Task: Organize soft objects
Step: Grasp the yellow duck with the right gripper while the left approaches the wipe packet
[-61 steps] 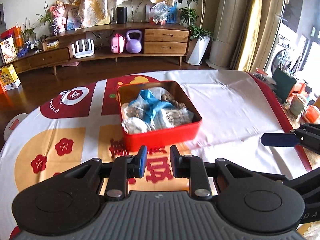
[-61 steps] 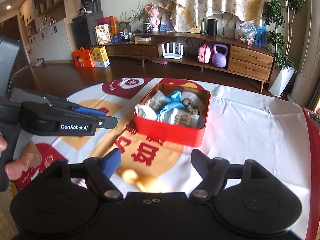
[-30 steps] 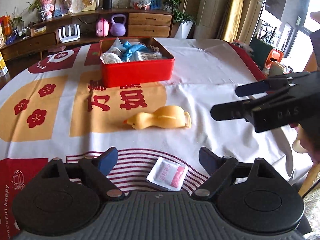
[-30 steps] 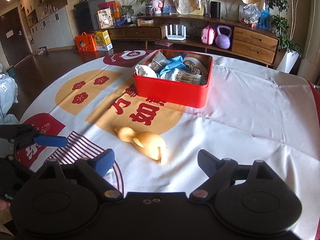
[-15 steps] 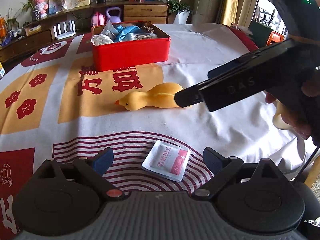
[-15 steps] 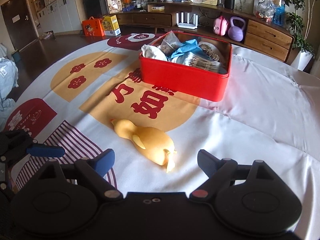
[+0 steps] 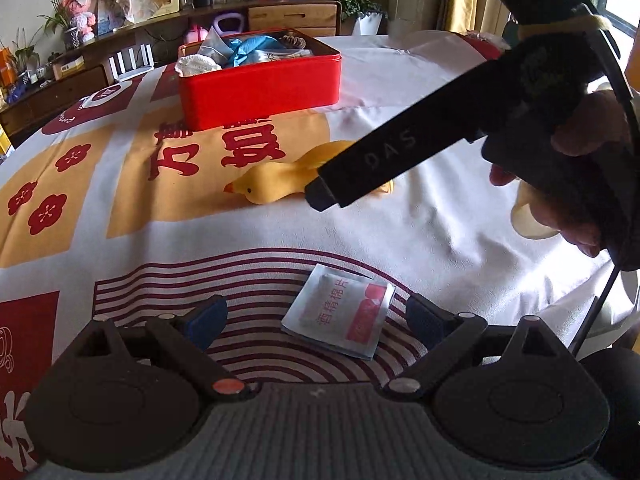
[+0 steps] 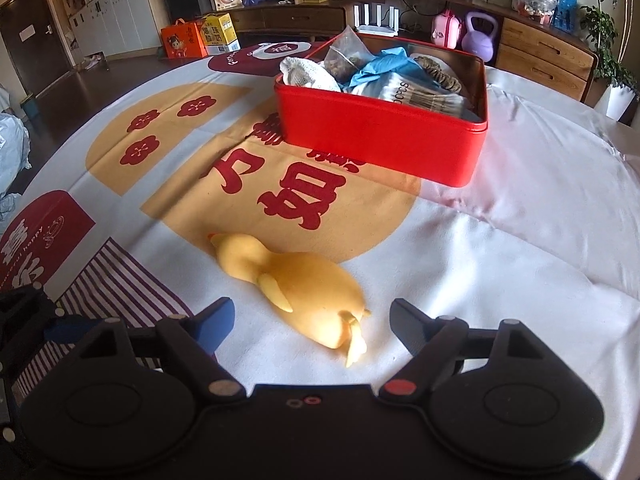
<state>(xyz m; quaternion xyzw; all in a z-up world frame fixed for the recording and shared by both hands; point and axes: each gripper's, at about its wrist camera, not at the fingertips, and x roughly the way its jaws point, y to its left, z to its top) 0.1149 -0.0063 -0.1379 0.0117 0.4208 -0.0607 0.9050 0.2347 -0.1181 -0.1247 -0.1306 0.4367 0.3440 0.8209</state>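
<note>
Your right gripper [image 8: 311,323] hangs low over the tablecloth [image 8: 500,280], fingers spread wide on either side of the tail of the yellow duck toy [image 8: 296,280], which lies on its side. Your left gripper [image 7: 316,320] is likewise spread apart, a white-and-red wipe sachet [image 7: 340,312] lying flat between its tips. Farther off sits the red tin [image 8: 380,136], packed with soft items.
</note>
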